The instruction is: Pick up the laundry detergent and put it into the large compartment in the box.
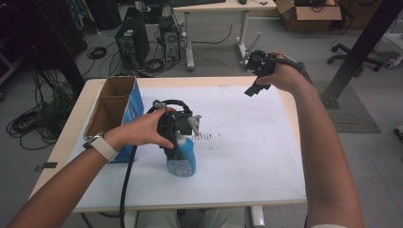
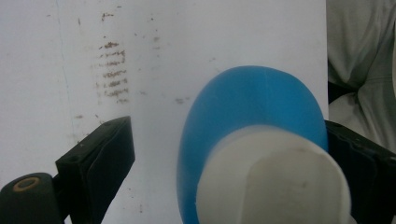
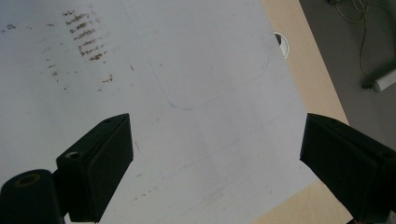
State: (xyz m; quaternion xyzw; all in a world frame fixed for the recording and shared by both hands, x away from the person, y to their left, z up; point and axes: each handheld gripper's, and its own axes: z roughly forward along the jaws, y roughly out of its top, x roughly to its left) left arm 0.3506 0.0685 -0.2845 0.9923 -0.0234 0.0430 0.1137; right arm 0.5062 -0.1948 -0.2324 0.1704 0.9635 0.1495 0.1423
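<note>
A blue bottle (image 1: 182, 162) with a white cap (image 2: 275, 182) stands upright on the white sheet (image 1: 237, 142), near the middle of the table. My left gripper (image 1: 177, 141) hangs over it from above, its jaws down either side of the cap. In the left gripper view the left gripper (image 2: 229, 154) is open: the bottle (image 2: 252, 98) sits close against the right jaw, and a wide gap separates it from the left jaw. My right gripper (image 1: 256, 83) is held up over the table's far right corner. It (image 3: 215, 154) is open, with nothing between its jaws.
A cardboard box (image 1: 114, 111) with a blue side and two open compartments stands at the table's left edge, just beside my left hand. Brown smudges (image 1: 203, 137) mark the sheet right of the bottle. Desks, computers and cables crowd the floor beyond the table.
</note>
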